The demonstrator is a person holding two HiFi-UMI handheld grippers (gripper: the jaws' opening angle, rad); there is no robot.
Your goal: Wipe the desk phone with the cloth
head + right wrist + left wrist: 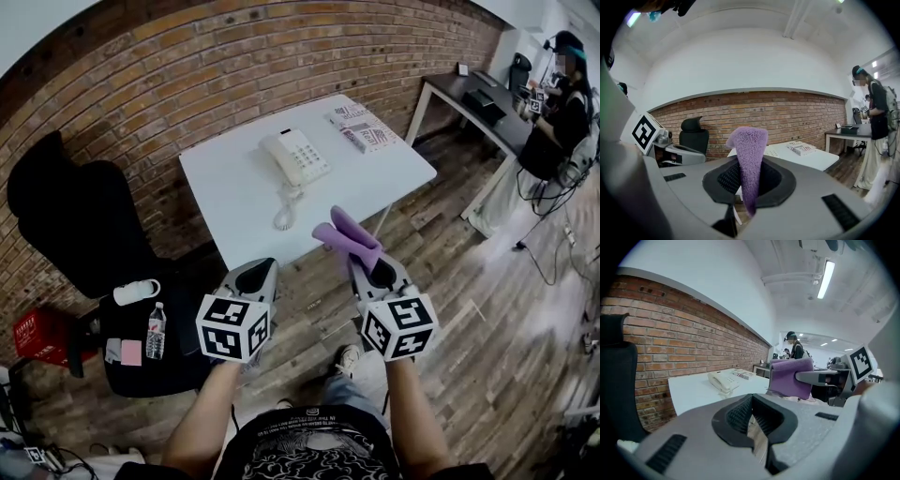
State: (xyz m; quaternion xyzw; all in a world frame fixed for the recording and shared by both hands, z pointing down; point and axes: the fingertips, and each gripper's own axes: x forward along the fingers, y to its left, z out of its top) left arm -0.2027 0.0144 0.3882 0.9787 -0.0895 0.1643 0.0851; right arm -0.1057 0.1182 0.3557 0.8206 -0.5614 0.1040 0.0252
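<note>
A cream desk phone [295, 157] with a coiled cord sits on the white table [225, 192]; the left gripper view shows the phone [723, 379] ahead on the table. My right gripper [367, 264] is shut on a purple cloth [345, 237], held in the air short of the table's near edge. In the right gripper view the cloth [750, 164] stands up between the jaws. My left gripper [258, 278] hangs beside it, shut with nothing in it. From the left gripper view the cloth [791, 377] shows at the right.
A stack of printed booklets [361, 127] lies at the table's far right corner. A black office chair [84, 244] stands left of the table, its seat holding a water bottle [156, 330] and a white roll [137, 292]. A person [561, 112] stands by a dark desk [478, 103] at right.
</note>
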